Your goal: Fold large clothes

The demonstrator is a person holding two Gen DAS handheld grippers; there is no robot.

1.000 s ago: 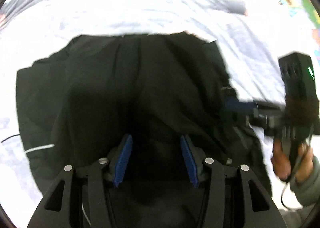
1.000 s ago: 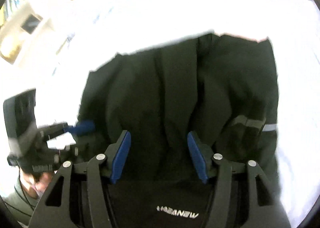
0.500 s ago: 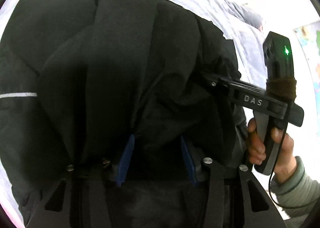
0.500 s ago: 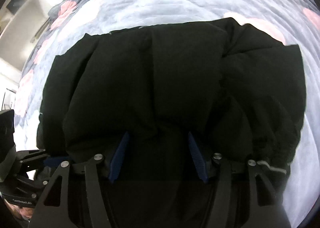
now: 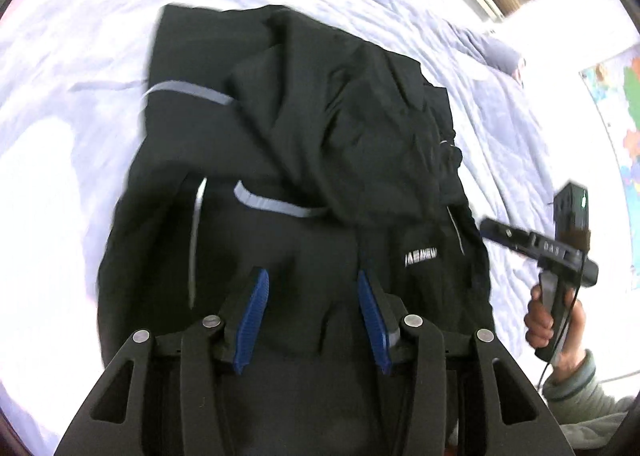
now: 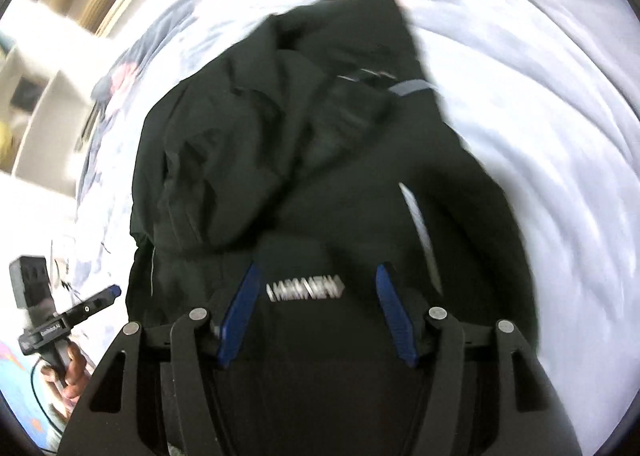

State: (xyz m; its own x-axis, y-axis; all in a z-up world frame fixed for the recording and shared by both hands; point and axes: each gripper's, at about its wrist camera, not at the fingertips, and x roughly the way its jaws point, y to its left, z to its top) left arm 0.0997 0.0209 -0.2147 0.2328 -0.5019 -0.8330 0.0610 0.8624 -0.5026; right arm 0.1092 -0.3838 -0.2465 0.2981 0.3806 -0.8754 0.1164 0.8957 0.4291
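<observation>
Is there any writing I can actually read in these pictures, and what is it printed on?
"DAS": white letters on the bar of the right gripper, seen from the left wrist camera.
White lettering on the black jacket: a brand mark at, too blurred and mirrored to read for sure.
White label on the left gripper, seen from the right wrist camera: too small to read.
Colourful map on the wall: no legible text.

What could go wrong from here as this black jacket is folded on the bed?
1. The folded-over layer of the jacket lies bunched and creased; folding on may set a crooked fold.
2. The grey-striped part juts out at the far corner and might slip loose.
</observation>
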